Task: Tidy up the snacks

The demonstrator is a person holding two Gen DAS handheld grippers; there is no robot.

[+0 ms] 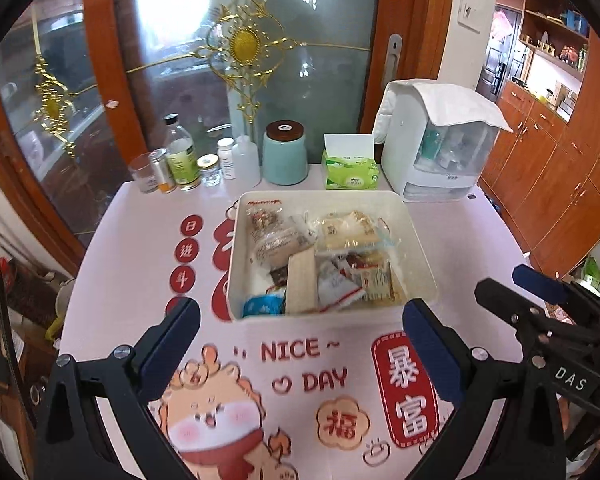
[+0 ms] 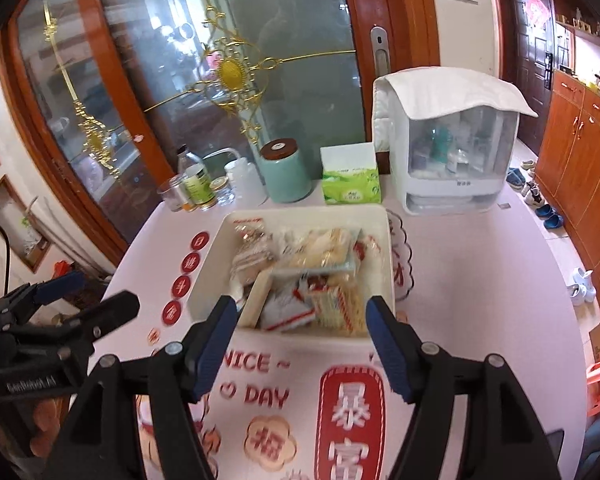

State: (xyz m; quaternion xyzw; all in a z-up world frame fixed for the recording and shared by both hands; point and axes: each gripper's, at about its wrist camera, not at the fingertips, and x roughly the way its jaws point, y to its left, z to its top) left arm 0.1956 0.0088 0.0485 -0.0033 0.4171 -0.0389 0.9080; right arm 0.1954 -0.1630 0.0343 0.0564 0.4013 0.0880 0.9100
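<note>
Snack bin (image 1: 418,240), mid-table, filled: your left gripper (image 1: 300,340) and right gripper (image 2: 300,340) hover released, empty, task seemingly done.

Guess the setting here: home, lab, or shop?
Most likely a home: shoes lie by a front door, wooden cabinets line the wall, and a snack box sits on a cartoon-print tablecloth.

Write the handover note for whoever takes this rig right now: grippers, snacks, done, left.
Left gripper: open, nothing between its fingers, above the printed tablecloth in front of the bin.
Right gripper: open, empty, at the bin's near edge.
Snacks: all packets in view lie piled in the white bin mid-table.
Done: no loose packets show on the cloth.
Left: packets lie jumbled; tidy them if needed. Jars, tissue box and white organizer behind the bin are not part of the job.
</note>
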